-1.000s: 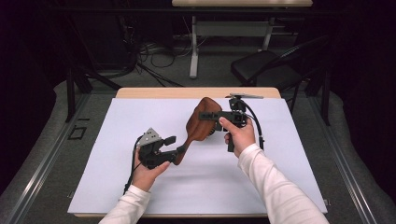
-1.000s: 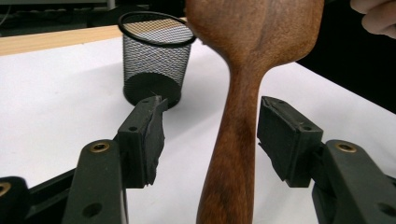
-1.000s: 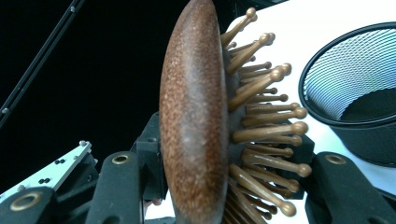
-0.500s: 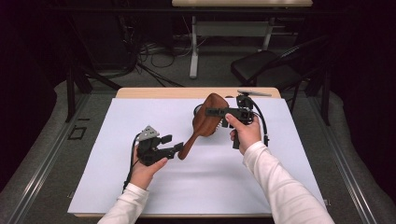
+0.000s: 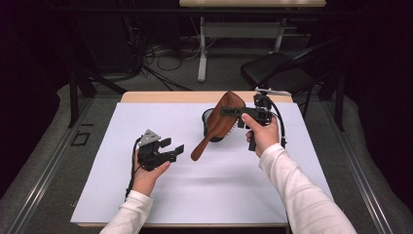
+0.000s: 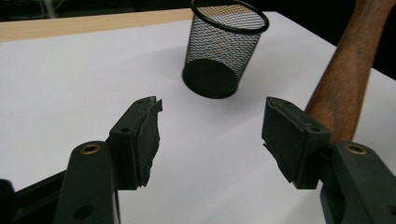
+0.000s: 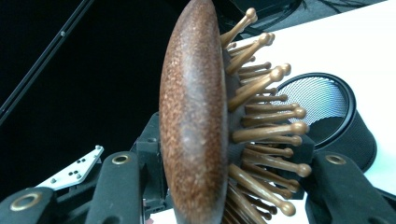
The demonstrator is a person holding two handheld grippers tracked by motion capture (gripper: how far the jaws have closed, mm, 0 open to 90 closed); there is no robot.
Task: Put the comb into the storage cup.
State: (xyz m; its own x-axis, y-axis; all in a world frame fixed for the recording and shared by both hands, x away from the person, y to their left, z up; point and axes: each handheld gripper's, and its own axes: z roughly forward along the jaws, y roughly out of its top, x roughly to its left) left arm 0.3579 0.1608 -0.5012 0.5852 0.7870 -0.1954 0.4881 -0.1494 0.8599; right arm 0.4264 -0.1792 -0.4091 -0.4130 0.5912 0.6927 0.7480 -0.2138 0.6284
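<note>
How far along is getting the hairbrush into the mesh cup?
Done: the right tool has the wooden hairbrush clamped by its head and lifted off the table. In hand: it hangs handle-down beside the mesh cup. Left: lowering it in. The left tool is open, holding nothing.

Two hand-held matte black two-jaw grippers are seen, with white long sleeves worn on both forearms.

The left black gripper (image 5: 171, 147) is topped by a grey three-cornered plate (image 5: 150, 136) dotted with small holes; brass-coloured screws are set in the black jaw arms, and ridged black pads (image 6: 150, 135) are fitted. A black cable (image 5: 278, 117) is trailed from the right black gripper (image 5: 229, 111).
</note>
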